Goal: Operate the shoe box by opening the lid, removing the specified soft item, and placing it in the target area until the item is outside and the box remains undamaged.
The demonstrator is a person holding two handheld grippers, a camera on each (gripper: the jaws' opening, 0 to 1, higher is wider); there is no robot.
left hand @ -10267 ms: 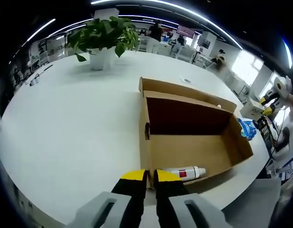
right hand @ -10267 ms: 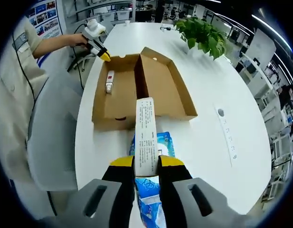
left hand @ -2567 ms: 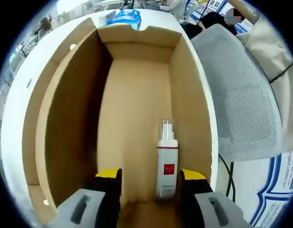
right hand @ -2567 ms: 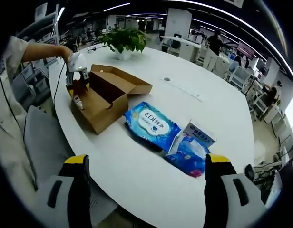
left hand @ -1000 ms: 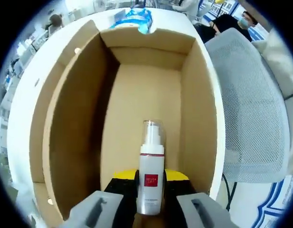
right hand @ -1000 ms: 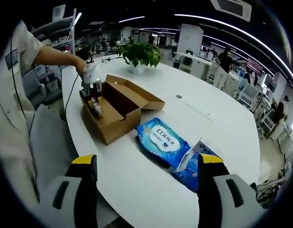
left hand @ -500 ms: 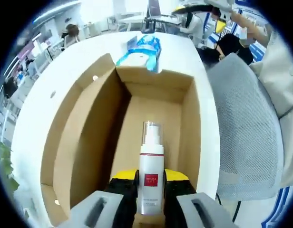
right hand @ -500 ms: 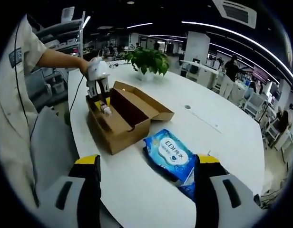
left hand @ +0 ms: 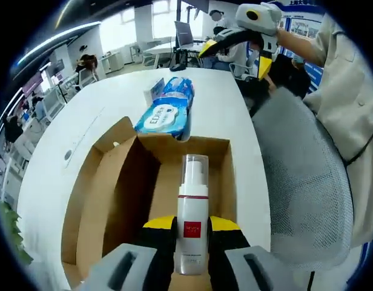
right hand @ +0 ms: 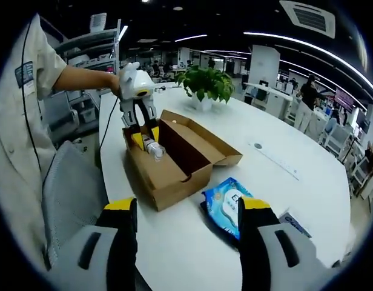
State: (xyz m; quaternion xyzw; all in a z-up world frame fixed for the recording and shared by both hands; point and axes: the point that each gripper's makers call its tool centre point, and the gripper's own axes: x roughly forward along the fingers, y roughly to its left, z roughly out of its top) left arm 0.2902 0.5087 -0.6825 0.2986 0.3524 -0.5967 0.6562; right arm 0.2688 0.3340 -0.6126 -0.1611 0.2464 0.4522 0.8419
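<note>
The removal step is in hand: the left tool is gripping a white pump bottle with a red label by its lower body, jaws closed against its sides, and holding it above the open cardboard shoe box, whose lid is lying folded back on the white counter. In the right gripper view the same bottle is sitting clamped in the left tool just over the box's near end, apparently clear of the floor of the box. The right tool is standing wide and empty, well apart from the box. Beyond the box, a blue pack of wet wipes is lying on the counter with another small package just beside it. Judging from this, the next move calls for carrying the bottle over the box wall without knocking the cardboard, then setting it down on bare counter, probably near the wipes, and only then spreading the jaws.
</note>
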